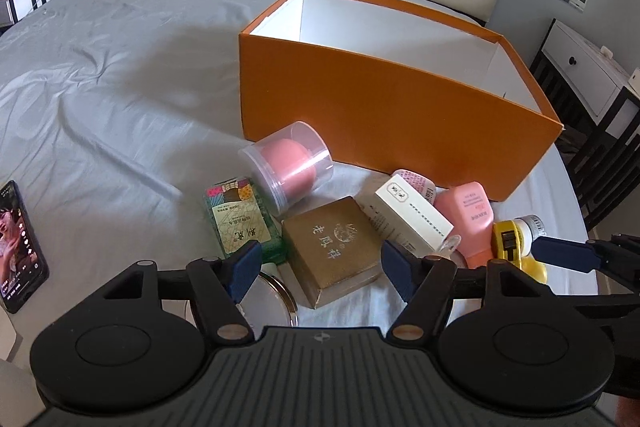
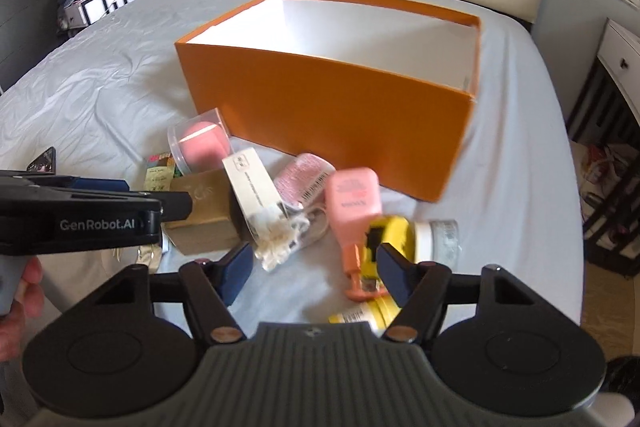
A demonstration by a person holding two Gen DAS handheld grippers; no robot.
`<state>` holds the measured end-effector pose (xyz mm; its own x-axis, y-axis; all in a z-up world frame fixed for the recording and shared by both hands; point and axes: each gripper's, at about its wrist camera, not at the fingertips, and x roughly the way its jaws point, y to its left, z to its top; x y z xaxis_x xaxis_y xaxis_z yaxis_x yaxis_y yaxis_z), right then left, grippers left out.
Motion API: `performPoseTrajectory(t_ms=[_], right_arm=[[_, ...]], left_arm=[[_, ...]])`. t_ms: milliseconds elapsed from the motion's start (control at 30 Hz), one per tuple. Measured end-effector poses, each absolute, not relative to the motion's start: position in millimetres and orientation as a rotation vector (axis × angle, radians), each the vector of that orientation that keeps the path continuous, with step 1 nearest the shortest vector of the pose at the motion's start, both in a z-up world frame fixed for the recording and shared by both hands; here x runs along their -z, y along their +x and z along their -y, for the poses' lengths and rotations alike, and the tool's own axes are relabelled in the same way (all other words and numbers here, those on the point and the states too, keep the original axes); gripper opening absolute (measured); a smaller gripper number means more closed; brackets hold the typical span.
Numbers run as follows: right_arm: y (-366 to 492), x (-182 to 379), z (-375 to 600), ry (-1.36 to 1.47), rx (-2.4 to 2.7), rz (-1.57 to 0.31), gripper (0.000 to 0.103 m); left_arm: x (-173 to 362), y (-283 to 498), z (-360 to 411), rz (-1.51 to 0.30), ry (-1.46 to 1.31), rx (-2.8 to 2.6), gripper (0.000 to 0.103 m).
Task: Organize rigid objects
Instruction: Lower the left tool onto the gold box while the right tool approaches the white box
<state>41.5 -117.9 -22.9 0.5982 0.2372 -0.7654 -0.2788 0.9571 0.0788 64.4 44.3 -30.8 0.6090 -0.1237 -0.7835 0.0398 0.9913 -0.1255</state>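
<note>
— Looking along the left gripper (image 1: 320, 267), what lies between its blue pads?

— A square gold box (image 1: 334, 251) with a grainy, foil-like lid, at twelve o'clock; the jaws stand apart on either side of it, not pressing. At eleven o'clock a glossy green carton (image 1: 240, 223), and past it a clear plastic cylinder (image 1: 288, 163) on its side with a smooth pink sponge inside.

— And the right gripper (image 2: 314, 273)?

— Jaws parted, nothing clamped — a pink tube (image 2: 352, 203) with a coral cap lies at twelve o'clock, a blurred yellow tape measure (image 2: 394, 231) at one o'clock touching the right pad.

— The container?

— A matte orange cardboard box (image 1: 380, 123), rectangular, white inside, stands open-topped on the wrinkled grey sheet (image 1: 100, 87) behind the clutter, at twelve to one o'clock.
</note>
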Motion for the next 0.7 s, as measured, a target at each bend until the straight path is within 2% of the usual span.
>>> performPoseTrajectory(t_ms=[33, 67, 333, 433, 567, 700], right_arm=[[47.5, 23.5, 114.2, -0.056, -0.32, -0.885, 0.054], [52.4, 24.0, 110.7, -0.049, -0.34, -0.889, 0.05], [83.7, 41.7, 88.4, -0.066, -0.422, -0.931, 0.048], [94.7, 46.8, 86.2, -0.061, -0.429, -0.939, 0.034], [102.2, 48.6, 96.6, -0.016, -0.43, -0.954, 0.033], [106.9, 50.2, 103.7, 0.01, -0.459, -0.967, 0.034]], left_arm=[[33.4, 67.0, -47.7, -0.92, -0.12, 0.096, 0.084], [35.8, 69.6, -50.8, -0.929, -0.142, 0.094, 0.087], [46.0, 94.3, -60.3, -1.001, -0.25, 0.094, 0.088], [52.9, 103.2, -57.3, -1.032, -0.246, 0.074, 0.088], [58.5, 114.1, -53.5, -1.067, -0.269, 0.065, 0.089], [58.8, 120.5, -41.7, -1.067, -0.232, 0.085, 0.093]])
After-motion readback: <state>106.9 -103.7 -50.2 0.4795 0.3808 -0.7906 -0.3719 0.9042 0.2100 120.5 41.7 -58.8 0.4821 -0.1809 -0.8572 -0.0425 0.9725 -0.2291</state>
